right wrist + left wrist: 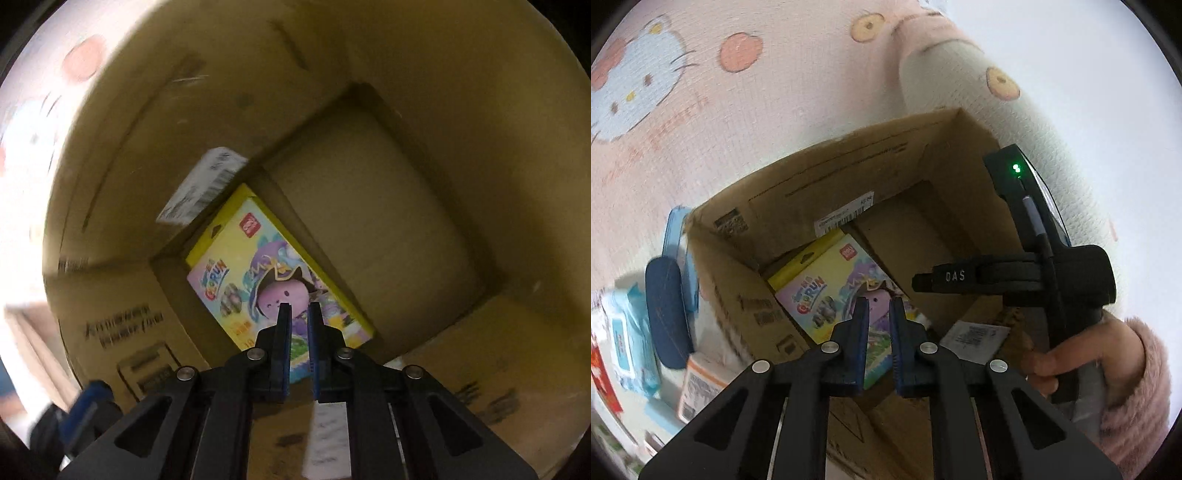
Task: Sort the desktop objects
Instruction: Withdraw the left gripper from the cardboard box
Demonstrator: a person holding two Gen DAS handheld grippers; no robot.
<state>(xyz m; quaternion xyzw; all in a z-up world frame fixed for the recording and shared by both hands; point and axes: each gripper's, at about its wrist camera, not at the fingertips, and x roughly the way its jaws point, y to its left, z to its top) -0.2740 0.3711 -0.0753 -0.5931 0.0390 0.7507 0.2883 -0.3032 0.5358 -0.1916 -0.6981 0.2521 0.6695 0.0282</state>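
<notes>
A cardboard box (764,225) stands open on a pink cartoon-print cloth. Inside it lies a yellow toy package (827,280) with a purple character; it also shows in the right wrist view (258,280) on the box floor. My left gripper (879,306) hovers above the box opening, its jaws a narrow gap apart and empty. My right gripper (298,310) is down inside the box above the package, its jaws also narrowly apart and holding nothing. The right gripper's black body (1052,273) shows in the left wrist view, held by a hand in a pink sleeve.
Left of the box lie a dark blue glasses case (666,310), a blue wet-wipes pack (626,339), an orange-and-white carton (701,384) and a blue lid (677,236). A shipping label (201,186) is stuck on the box's inner wall.
</notes>
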